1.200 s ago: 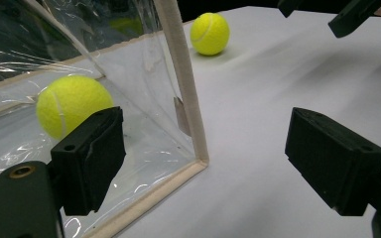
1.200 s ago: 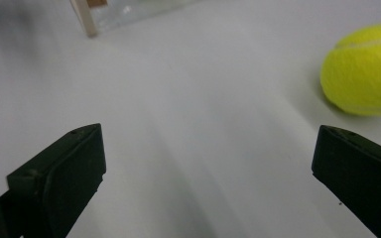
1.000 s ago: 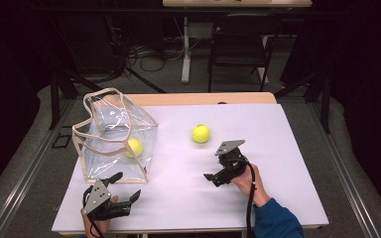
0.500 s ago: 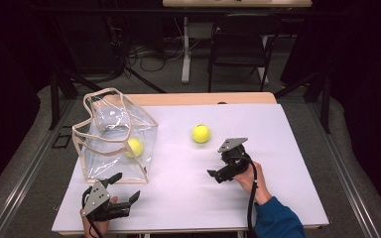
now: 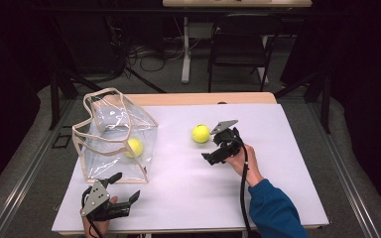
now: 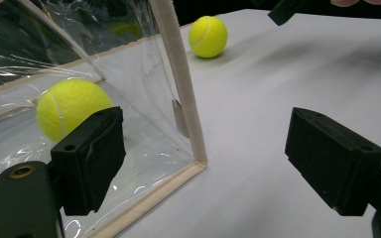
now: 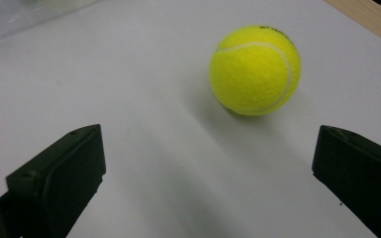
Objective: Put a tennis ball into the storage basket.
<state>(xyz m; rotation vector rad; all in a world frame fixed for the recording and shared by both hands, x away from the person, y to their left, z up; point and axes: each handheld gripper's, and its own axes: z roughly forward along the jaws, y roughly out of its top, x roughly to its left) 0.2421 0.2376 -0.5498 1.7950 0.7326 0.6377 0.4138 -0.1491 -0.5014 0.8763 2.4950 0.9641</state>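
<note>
Surface: white table top [image 5: 188, 198] with a strip of pale wood along its far edge, standing on grey carpet. The room behind is dark; a black folding chair [image 5: 240, 44], a white table leg and loose cables on the floor lie beyond the far edge.

Item 1: loose tennis ball [image 5: 201, 133], yellow-green with a white seam, resting on the bare white top right of centre. A small dark mark sits at its upper edge in the right gripper view, too small to read.

Item 2: clear plastic bag [image 5: 114, 144] with beige trim and handles, upright at the left of the table.

Item 3: second tennis ball [image 5: 134, 147], inside the bag near its front right corner, on the bag's floor.

Item 4: right gripper [image 5: 217, 148], held in a hand with a blue sleeve, just beside the loose ball on its right. Jaws released and wide apart; the ball lies ahead of them, untouched.

Item 5: left gripper [image 5: 124, 191], at the near edge just in front of the bag. Jaws released, spread wide, gripping nothing; the bag's near corner edge stands between them in the left gripper view.

No readable brand or label on any item.
</note>
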